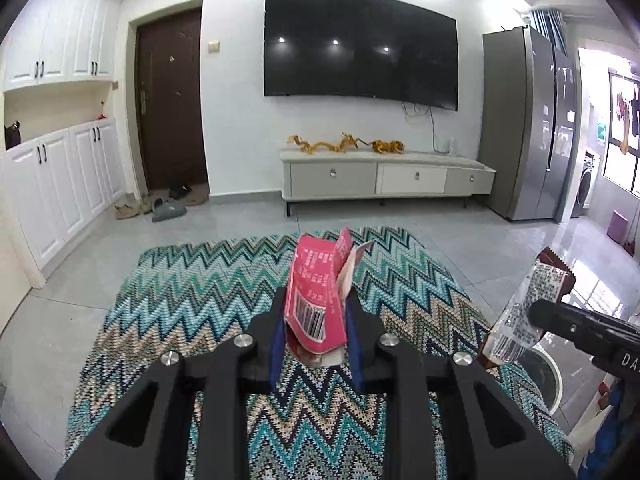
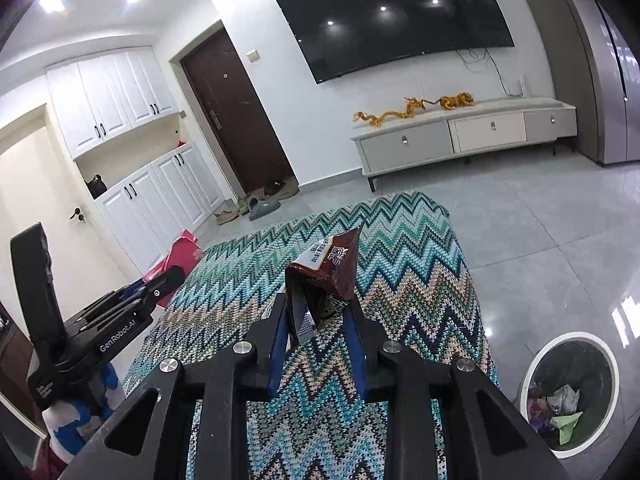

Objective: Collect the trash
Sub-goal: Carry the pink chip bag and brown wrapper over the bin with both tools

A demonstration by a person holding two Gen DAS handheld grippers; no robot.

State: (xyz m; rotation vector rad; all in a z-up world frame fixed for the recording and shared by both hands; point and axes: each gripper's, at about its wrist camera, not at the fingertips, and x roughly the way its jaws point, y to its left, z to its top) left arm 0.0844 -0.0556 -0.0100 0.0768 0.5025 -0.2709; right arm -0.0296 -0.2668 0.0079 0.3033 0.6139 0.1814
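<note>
My left gripper [image 1: 316,304] is shut on a pink crumpled packet [image 1: 318,292] with a barcode, held above the zigzag-patterned cloth [image 1: 200,300]. My right gripper [image 2: 318,308] is shut on a dark brown snack wrapper [image 2: 328,272] over the same cloth [image 2: 400,260]. In the left wrist view the brown wrapper [image 1: 520,312] and the right gripper [image 1: 538,314] show at the right edge. The right wrist view shows the left gripper [image 2: 168,278] at the left with the pink packet [image 2: 180,256] sticking out. A white round bin [image 2: 568,396] with several scraps inside stands on the floor at lower right.
Grey tiled floor [image 1: 248,224] surrounds the patterned surface. A low TV cabinet [image 1: 384,176] with gold ornaments, a wall TV [image 1: 360,44], a brown door [image 1: 172,96] with shoes [image 1: 160,208] before it, white cupboards [image 1: 60,184] and a grey fridge [image 1: 528,120] line the room.
</note>
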